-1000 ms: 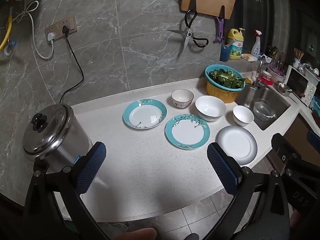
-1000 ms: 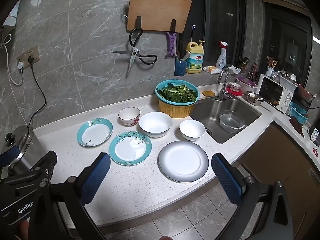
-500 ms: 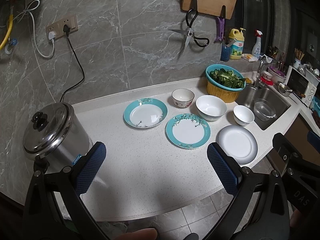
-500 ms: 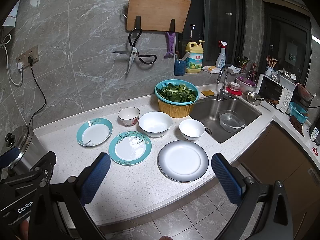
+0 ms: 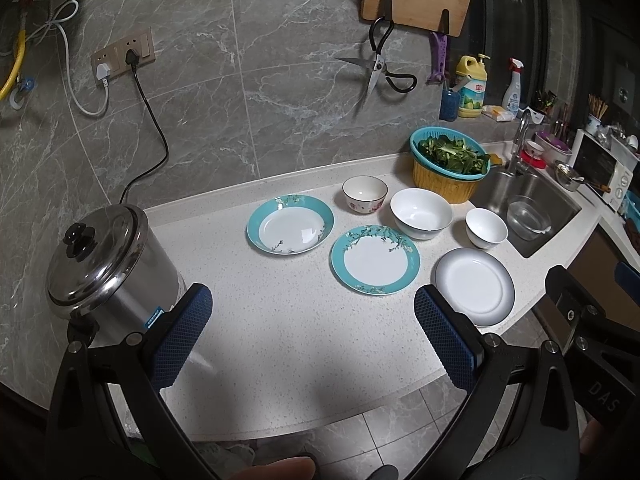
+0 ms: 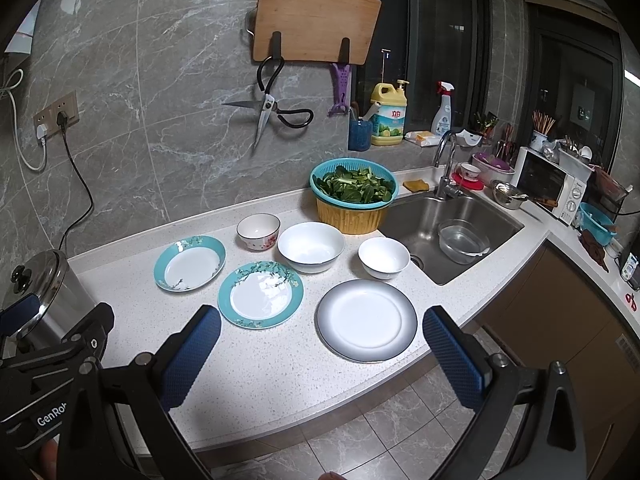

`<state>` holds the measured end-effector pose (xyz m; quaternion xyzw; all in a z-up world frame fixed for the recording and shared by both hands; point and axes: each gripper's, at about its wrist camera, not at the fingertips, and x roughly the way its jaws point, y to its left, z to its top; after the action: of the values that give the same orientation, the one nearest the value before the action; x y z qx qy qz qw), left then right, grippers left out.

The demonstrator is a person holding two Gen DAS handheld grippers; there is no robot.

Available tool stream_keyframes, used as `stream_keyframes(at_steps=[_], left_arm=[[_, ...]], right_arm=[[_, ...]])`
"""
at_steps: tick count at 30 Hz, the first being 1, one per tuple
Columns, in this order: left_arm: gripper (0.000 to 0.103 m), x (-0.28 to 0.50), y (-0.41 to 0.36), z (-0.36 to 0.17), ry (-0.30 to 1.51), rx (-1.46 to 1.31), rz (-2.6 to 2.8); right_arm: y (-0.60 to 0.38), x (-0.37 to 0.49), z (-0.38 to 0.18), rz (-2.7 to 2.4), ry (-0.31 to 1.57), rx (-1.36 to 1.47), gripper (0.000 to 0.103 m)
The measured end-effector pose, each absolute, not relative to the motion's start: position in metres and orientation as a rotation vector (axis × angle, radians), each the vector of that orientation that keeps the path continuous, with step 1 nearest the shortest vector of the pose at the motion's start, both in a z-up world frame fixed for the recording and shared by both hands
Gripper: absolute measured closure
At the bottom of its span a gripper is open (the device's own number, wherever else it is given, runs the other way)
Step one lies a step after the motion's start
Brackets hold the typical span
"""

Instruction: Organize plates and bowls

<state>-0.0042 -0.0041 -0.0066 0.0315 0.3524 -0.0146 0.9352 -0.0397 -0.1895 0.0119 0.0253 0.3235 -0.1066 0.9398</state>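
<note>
On the white counter lie two teal-rimmed plates, one at the back left [image 5: 290, 224] [image 6: 189, 263] and one nearer [image 5: 375, 259] [image 6: 260, 294], and a grey-rimmed white plate [image 5: 474, 286] [image 6: 366, 319] by the front edge. Behind them stand a floral bowl [image 5: 365, 194] [image 6: 258, 231], a large white bowl [image 5: 421, 213] [image 6: 311, 246] and a small white bowl [image 5: 486, 227] [image 6: 383, 257]. My left gripper [image 5: 314, 336] is open and empty above the counter's front. My right gripper [image 6: 320, 354] is open and empty, hovering before the grey-rimmed plate.
A steel pot [image 5: 106, 260] with lid stands at the left, its cord running to a wall socket. A teal colander of greens [image 6: 354, 192] sits by the sink [image 6: 460, 228], which holds a glass bowl. Scissors and a cutting board hang on the wall.
Both views have barely shifted; the dishes stay in place and both grippers stay open.
</note>
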Motion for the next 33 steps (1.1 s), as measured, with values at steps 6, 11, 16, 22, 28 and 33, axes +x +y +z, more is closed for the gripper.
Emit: stream_keyframes(at_steps=[6,11,16,22,28,33], left_arm=[[0.0,-0.004,-0.0042,-0.0063,0.719,0.064,-0.029],[0.0,-0.0039,-0.0041,-0.0059,0.72,0.066,-0.029],[0.0,-0.0041,-0.004,-0.0061,0.719,0.067,-0.027],[0.0,-0.0038,-0.0036,-0.0056,0.719,0.066,-0.03],[0.0,-0.0038,-0.0039,-0.0055,0.719,0.067,-0.028],[0.0,-0.0056,-0.0034,-0.0049,0.719,0.068,-0.028]], right_arm=[[-0.1907,-0.0414,0.0121,-0.217,0.66,0.053,0.0],[-0.191,-0.0423,0.0124,-0.217,0.66,0.053,0.0],[-0.1914,-0.0433,0.0128,-0.216,0.66,0.054,0.0],[-0.1918,-0.0449,0.0129,-0.217,0.659,0.055,0.0],[-0.192,-0.0461,0.0127,-0.217,0.657,0.054,0.0],[-0.1921,-0.0464,0.0119,-0.217,0.657,0.055,0.0]])
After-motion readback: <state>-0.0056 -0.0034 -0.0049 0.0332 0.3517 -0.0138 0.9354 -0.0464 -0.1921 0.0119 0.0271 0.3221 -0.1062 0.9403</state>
